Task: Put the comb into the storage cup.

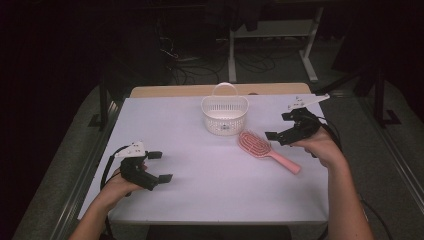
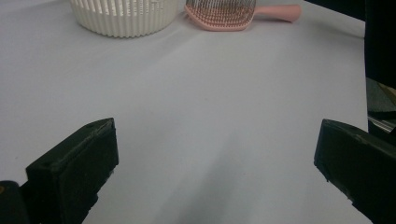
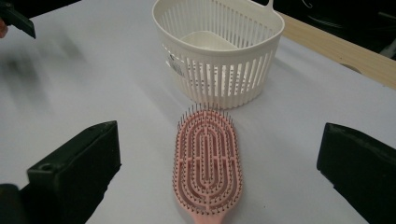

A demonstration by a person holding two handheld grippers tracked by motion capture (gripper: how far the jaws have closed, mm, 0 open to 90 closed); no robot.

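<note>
Pink plastic paddle hairbrush [image 3: 207, 161] lies bristles-up just beside white slotted plastic basket [image 3: 219, 56]. My right gripper [image 1: 281, 126] hovers over it, jaws wide, empty. Risk: jaws slipping on bristles, brush skidding.

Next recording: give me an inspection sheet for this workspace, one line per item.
Surface: white table, bare wooden strip at its far edge.
Job's things: pink hairbrush lying bristles up, just apart from the white slatted basket; basket upright, nothing seen inside but a label.
Clutter: nothing seen.
Grippers: left hand-held gripper open over bare table near the front left; right hand-held gripper open, aimed at the brush head, not touching.
Cables: one black cable trails from each gripper off the table edge.
Surroundings: dark room, table legs and loose wires on the floor behind.
</note>
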